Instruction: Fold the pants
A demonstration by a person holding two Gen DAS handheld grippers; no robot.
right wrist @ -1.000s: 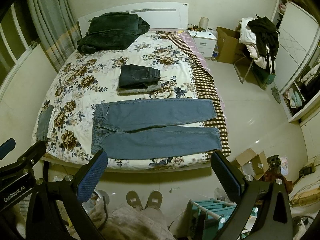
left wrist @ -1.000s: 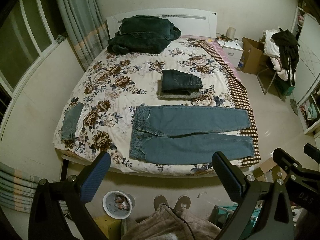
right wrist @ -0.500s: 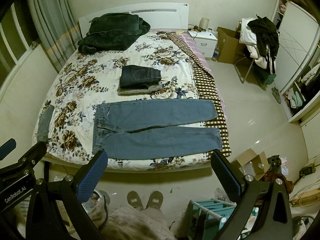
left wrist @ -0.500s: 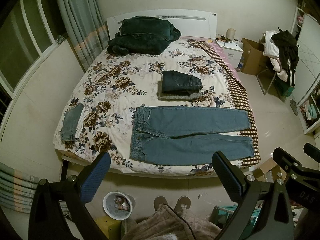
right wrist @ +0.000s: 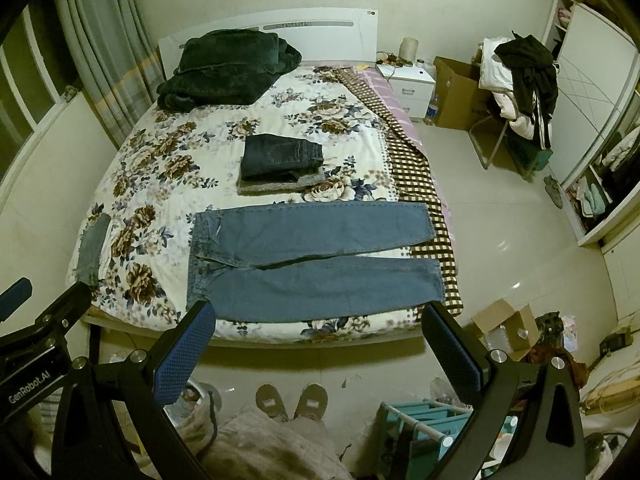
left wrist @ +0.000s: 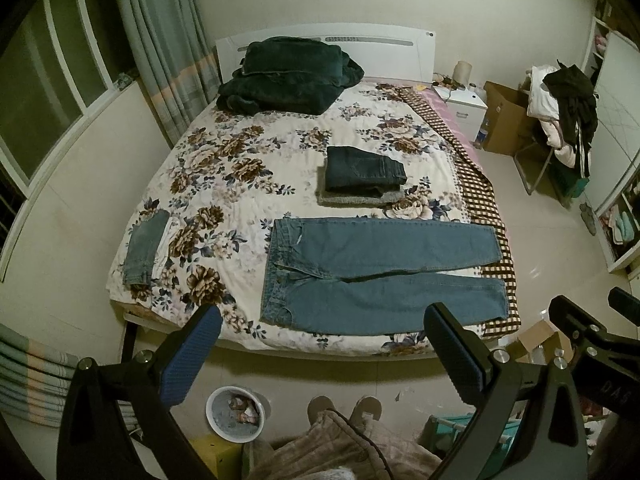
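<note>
Light blue jeans [left wrist: 380,276] [right wrist: 312,264] lie spread flat near the foot of the floral bed [left wrist: 224,176] [right wrist: 160,168], waistband to the left, both legs running right and slightly apart. My left gripper [left wrist: 324,340] hangs open above the floor before the bed's foot edge, well short of the jeans. My right gripper [right wrist: 320,340] is open too, at about the same height and distance. Each view catches part of the other gripper at its edge. Nothing sits between either pair of fingers.
Dark folded jeans [left wrist: 364,170] rest on a grey folded garment mid-bed. A small folded denim piece [left wrist: 146,246] lies at the left edge, a dark green blanket [left wrist: 288,76] by the headboard. A person's slippered feet [right wrist: 292,400], a white bin [left wrist: 236,412] and a teal rack [right wrist: 424,424] are below.
Both views have shifted very slightly; the bed and jeans sit a touch lower in frame. The jeans lie unchanged and both grippers stay open.
</note>
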